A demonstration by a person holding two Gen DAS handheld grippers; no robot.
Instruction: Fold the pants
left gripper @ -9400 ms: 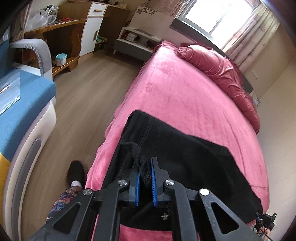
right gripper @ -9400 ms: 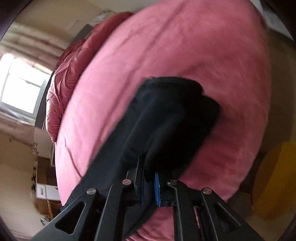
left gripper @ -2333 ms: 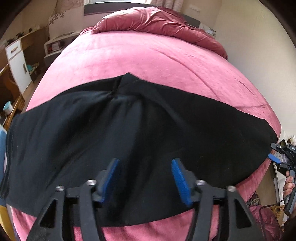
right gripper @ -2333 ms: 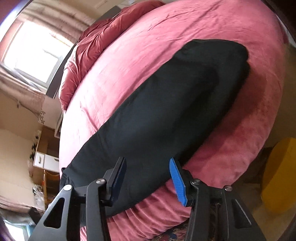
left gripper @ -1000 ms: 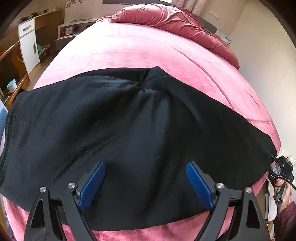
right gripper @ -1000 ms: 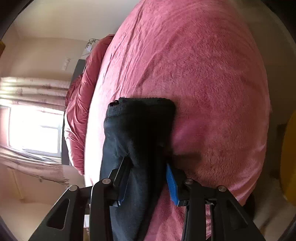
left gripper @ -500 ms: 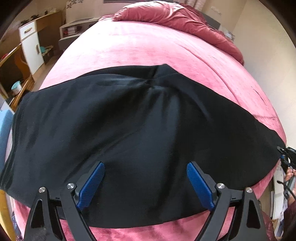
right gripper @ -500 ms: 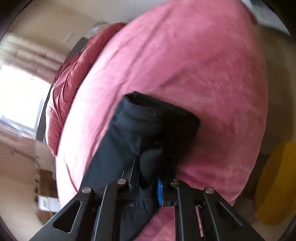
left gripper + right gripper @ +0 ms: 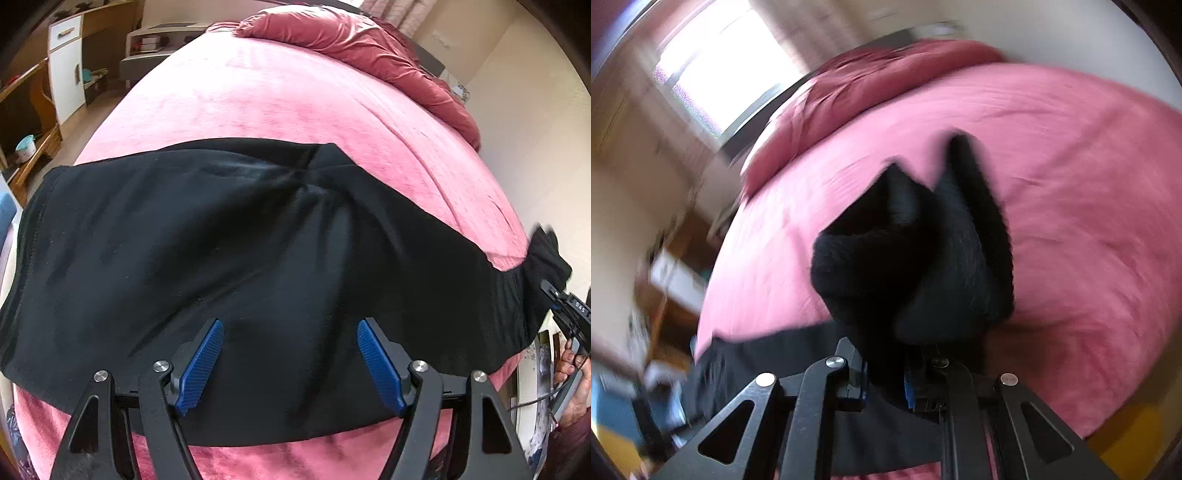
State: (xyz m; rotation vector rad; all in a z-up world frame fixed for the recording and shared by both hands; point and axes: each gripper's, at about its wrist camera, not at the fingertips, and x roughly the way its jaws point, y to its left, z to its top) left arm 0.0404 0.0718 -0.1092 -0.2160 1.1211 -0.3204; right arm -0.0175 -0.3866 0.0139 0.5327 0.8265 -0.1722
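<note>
At the bed's [image 9: 295, 107] right edge, the right gripper [image 9: 884, 387], newly clamped on the pants' [image 9: 229, 240] hem, had lifted it; the left gripper [image 9: 290, 363], empty, was closing, so a lengthwise fold seemed begun.

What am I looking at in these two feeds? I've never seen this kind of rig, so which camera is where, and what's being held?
There is no robot arm here: a person carries a handheld two-finger gripper in each hand, and each gripper has a wide-angle camera looking along its fingers.

The left wrist view looks down past the left gripper, black with blue ribbed pads. Its jaws stand apart over the black fabric pants and are closing; the pads do not pinch the cloth. The pants lie spread across the pink plush bed cover, with a crumpled dark red quilt at the far end.

The right wrist view is blurred. The right gripper is shut on one end of the pants, which bunches up above its fingers. That same gripper shows at the left view's right edge, held in the person's hand.
</note>
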